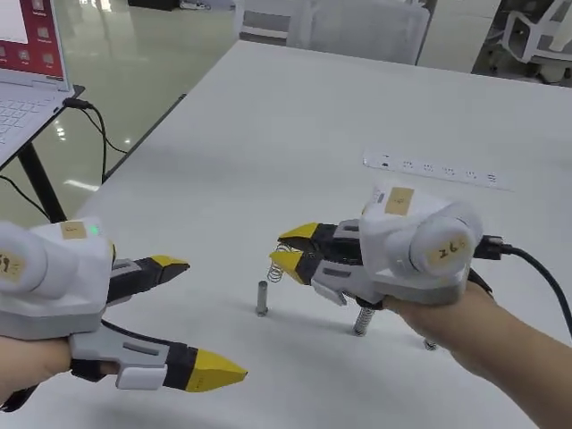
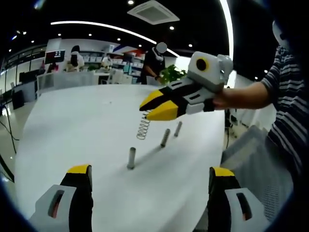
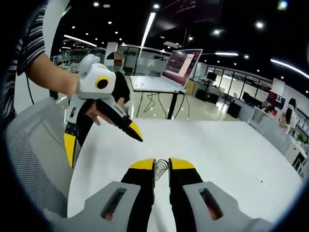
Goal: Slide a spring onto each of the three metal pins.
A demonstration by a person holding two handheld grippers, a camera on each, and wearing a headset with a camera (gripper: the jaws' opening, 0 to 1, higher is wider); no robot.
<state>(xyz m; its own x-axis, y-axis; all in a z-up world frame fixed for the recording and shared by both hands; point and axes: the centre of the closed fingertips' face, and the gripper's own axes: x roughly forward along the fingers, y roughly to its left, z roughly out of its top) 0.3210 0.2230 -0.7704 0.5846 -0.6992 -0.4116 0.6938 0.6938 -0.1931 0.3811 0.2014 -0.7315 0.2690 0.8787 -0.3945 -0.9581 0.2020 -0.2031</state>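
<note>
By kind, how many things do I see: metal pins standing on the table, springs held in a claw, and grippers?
Metal pins: 3
Spring held in a claw: 1
Grippers: 2 (left gripper, right gripper)
Total: 6

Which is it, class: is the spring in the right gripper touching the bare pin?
Apart. The left gripper view shows the spring hanging from the right gripper, a clear gap above the bare pin.

Open-plan office, laptop (image 1: pixel 25 63), swivel chair (image 1: pixel 534 36), ceiling lights (image 3: pixel 147 29)
</note>
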